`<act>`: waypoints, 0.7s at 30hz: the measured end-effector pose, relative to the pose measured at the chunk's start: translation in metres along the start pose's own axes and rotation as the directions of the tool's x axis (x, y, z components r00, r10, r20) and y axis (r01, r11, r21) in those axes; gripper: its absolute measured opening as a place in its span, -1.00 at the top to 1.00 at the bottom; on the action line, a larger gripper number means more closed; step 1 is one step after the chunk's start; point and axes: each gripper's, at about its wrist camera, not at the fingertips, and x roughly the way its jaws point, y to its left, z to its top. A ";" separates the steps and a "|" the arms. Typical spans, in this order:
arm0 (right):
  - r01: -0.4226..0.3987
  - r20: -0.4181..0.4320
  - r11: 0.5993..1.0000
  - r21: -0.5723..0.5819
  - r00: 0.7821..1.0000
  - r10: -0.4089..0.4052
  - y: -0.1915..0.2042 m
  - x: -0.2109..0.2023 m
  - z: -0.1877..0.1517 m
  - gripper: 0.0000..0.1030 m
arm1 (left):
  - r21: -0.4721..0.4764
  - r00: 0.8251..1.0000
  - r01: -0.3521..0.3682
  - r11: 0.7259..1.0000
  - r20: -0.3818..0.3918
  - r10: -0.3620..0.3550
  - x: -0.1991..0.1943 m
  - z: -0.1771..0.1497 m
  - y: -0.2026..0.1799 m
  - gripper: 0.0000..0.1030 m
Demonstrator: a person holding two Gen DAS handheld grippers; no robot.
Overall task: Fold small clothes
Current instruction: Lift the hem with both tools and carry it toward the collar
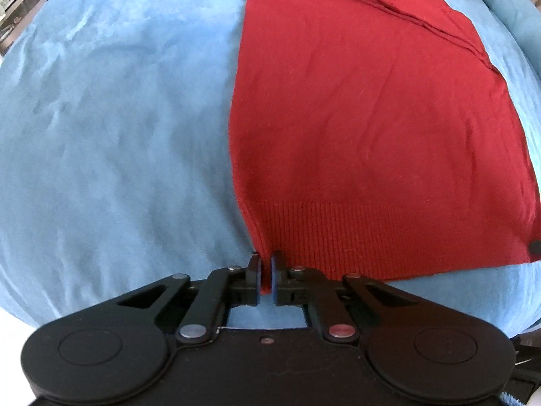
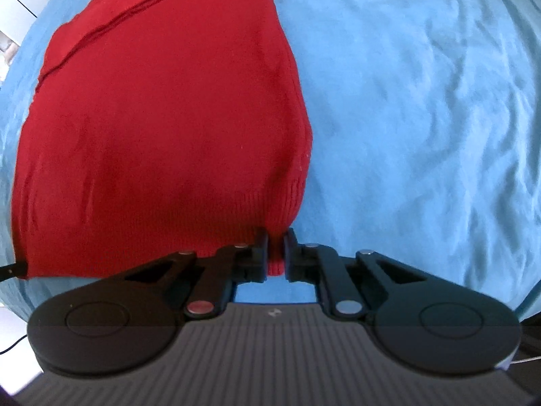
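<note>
A red knitted sweater [image 1: 368,128] lies flat on the blue cloth, its ribbed hem towards me and folded layers along its far edge. My left gripper [image 1: 266,260] points steeply down at the hem's near left corner and is shut on it, with a thin strip of red knit pinched between the blue pads. In the right wrist view the same sweater [image 2: 159,128] fills the left half. My right gripper [image 2: 276,237] is shut on the hem's near right corner, a thicker bunch of red rib squeezed between its fingers.
A blue suede-like cloth [image 1: 111,128] covers the surface all round the sweater, wrinkled on the right side [image 2: 422,108]. The tip of the other gripper [image 1: 536,247] shows at the sweater's right corner. Shelving [image 1: 17,3] stands beyond the far left edge.
</note>
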 end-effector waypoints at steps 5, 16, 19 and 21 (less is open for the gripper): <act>-0.060 0.023 0.998 -0.007 0.998 0.060 0.000 -0.031 0.011 0.56 | -0.053 1.000 0.011 0.999 0.026 -0.009 -0.028 0.008 0.004 0.91; -0.223 0.153 0.975 -0.003 0.963 0.221 0.014 -0.124 0.101 0.57 | -0.135 0.963 0.092 0.987 0.265 -0.053 -0.140 0.081 -0.001 0.91; -0.265 0.212 0.964 0.028 0.944 0.254 0.016 -0.142 0.136 0.57 | -0.137 0.938 0.102 0.985 0.343 -0.049 -0.155 0.120 -0.004 0.91; -0.295 0.247 0.954 0.046 0.929 0.275 0.014 -0.138 0.171 0.57 | -0.130 0.917 0.117 0.985 0.394 -0.057 -0.155 0.153 -0.005 0.91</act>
